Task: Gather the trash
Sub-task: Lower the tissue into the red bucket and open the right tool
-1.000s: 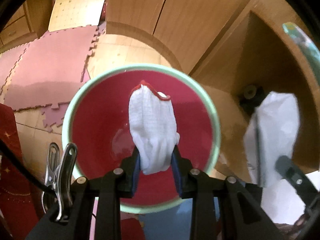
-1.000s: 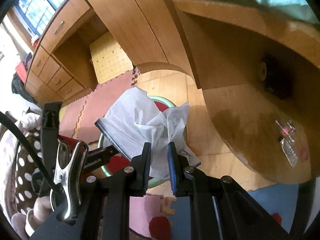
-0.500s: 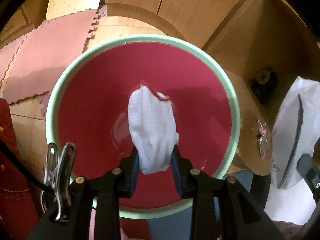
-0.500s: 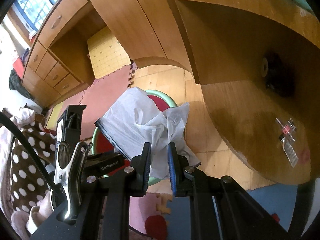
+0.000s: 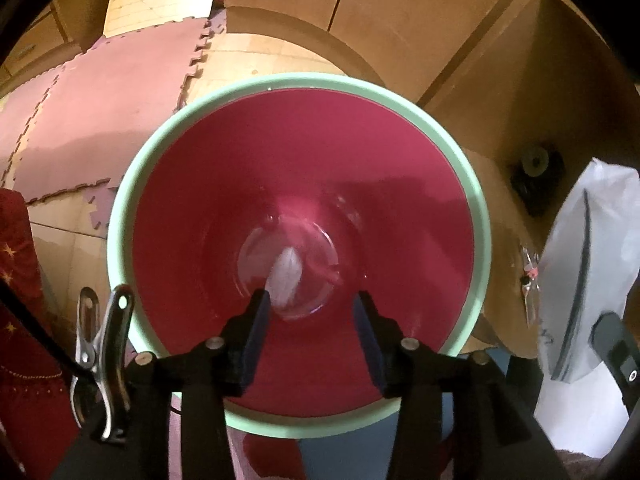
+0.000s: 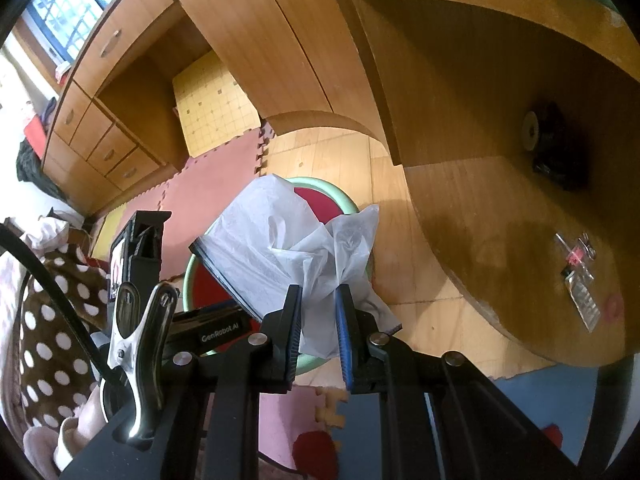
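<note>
While your right gripper (image 6: 318, 330) stays out of the left wrist view, its own view reads "GenRobot.AI" on your left gripper (image 5: 308, 314); it pinches a white plastic bag (image 6: 288, 256). Your left jaws are opening, nothing between them; the white wad (image 5: 285, 276), blurred, is inside the red bin (image 5: 304, 80) below.

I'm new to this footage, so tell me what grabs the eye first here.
The big red basin with a mint-green rim fills the left wrist view, a blurred white cloth low inside it below the left gripper, whose jaws are opening. In the right wrist view, the right gripper pinches a crumpled white plastic bag above the basin, beside the wooden desk.
</note>
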A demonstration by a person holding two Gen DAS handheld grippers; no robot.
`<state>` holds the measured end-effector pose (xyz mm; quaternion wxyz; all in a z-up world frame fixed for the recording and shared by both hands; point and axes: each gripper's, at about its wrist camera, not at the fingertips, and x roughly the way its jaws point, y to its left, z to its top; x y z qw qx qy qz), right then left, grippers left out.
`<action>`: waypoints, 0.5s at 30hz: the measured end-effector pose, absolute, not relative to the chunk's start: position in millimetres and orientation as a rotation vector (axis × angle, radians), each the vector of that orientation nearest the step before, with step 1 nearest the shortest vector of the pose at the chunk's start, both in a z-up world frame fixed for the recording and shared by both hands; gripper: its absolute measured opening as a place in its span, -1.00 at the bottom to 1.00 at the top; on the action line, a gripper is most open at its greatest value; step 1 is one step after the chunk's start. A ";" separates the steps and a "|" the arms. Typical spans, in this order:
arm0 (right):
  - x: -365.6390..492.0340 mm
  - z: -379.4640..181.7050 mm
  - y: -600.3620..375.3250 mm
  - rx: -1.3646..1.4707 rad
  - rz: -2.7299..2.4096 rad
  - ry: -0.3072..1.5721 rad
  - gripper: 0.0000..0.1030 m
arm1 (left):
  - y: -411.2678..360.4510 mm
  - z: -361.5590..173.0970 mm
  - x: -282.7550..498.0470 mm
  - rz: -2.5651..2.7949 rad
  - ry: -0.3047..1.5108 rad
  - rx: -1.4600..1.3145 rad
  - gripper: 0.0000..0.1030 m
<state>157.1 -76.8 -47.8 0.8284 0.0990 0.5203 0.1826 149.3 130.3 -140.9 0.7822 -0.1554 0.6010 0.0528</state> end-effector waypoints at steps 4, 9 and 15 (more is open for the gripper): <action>157.1 -50.5 -74.0 0.207 0.395 1.103 -0.66 | 132.6 -136.2 148.2 0.127 1.285 -0.335 -0.10; 158.5 -53.9 -67.5 0.195 0.400 1.104 -0.66 | 137.2 -125.8 146.0 0.158 1.246 -0.327 -0.10; 161.8 -61.1 -60.3 0.179 0.397 1.120 -0.66 | 146.7 -111.3 144.1 0.212 1.190 -0.322 -0.10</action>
